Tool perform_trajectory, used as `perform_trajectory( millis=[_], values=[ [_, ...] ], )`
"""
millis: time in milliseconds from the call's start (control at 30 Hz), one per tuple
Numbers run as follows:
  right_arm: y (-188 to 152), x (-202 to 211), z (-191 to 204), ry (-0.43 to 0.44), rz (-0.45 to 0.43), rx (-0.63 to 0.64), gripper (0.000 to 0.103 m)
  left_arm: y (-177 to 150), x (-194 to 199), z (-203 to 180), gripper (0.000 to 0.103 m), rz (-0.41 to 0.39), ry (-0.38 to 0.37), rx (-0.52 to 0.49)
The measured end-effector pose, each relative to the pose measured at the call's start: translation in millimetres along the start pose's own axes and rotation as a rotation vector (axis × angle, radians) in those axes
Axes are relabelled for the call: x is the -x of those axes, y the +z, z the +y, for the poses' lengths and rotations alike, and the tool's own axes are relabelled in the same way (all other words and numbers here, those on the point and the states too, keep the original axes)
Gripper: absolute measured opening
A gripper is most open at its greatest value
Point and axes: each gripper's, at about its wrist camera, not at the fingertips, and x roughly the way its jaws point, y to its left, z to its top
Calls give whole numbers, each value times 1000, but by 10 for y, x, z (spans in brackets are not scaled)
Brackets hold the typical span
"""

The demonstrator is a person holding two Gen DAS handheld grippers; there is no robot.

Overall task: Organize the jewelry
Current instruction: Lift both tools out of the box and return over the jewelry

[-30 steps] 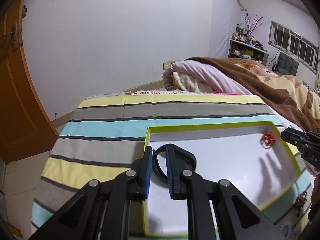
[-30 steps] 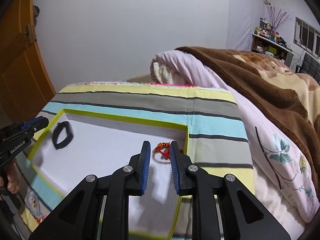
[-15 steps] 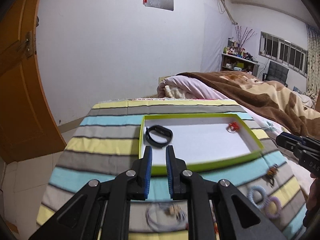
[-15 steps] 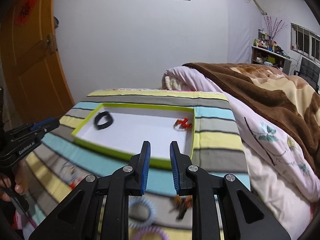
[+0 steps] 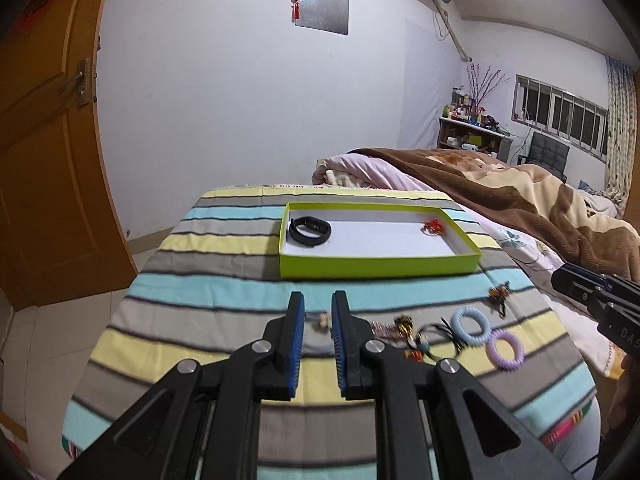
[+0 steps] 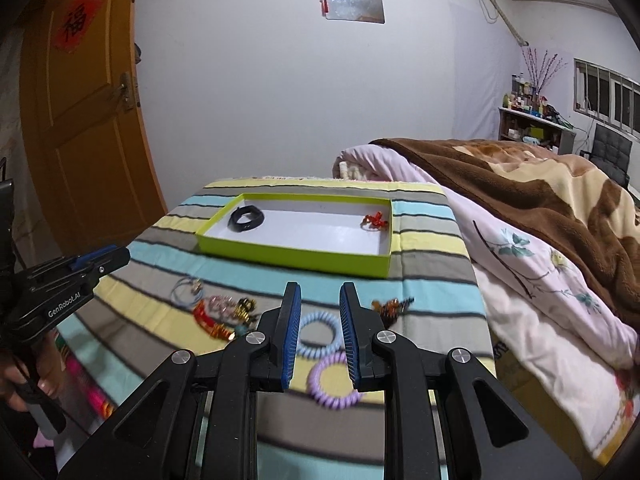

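A lime-green tray (image 5: 380,266) with a white floor sits on the striped cloth. Inside it lie a black band (image 5: 310,231) at the left end and a red ornament (image 5: 434,226) at the right end. My left gripper (image 5: 318,300) hovers open and empty over the cloth in front of the tray. My right gripper (image 6: 320,292) is likewise open and empty, above a blue spiral hair tie (image 6: 320,336) and a purple one (image 6: 332,384). A brown clip (image 6: 390,306) and a tangle of small jewelry (image 6: 224,312) lie loose nearby.
The striped cloth (image 5: 224,288) covers a small table whose left edge drops to a tiled floor (image 5: 48,320). An orange door (image 5: 48,160) stands at the left. A bed with a brown blanket (image 6: 540,200) borders the right side. A hand (image 6: 24,372) holds the left gripper.
Both grippers have drawn back from the tray toward the near edge of the cloth. The black band and red ornament stayed in the tray. The loose jewelry has come into view.
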Motion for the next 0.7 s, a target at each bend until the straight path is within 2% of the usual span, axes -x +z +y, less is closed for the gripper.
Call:
perform_trajectory(
  millis=[400,700],
  values=[
    [-254,337,66,14,-6,8,20,-270,437,-44,15,-24,5,-11],
    [-339,353,45,17,11,5,20,-356,481,-146,15,-8,-23,-22]
  ],
)
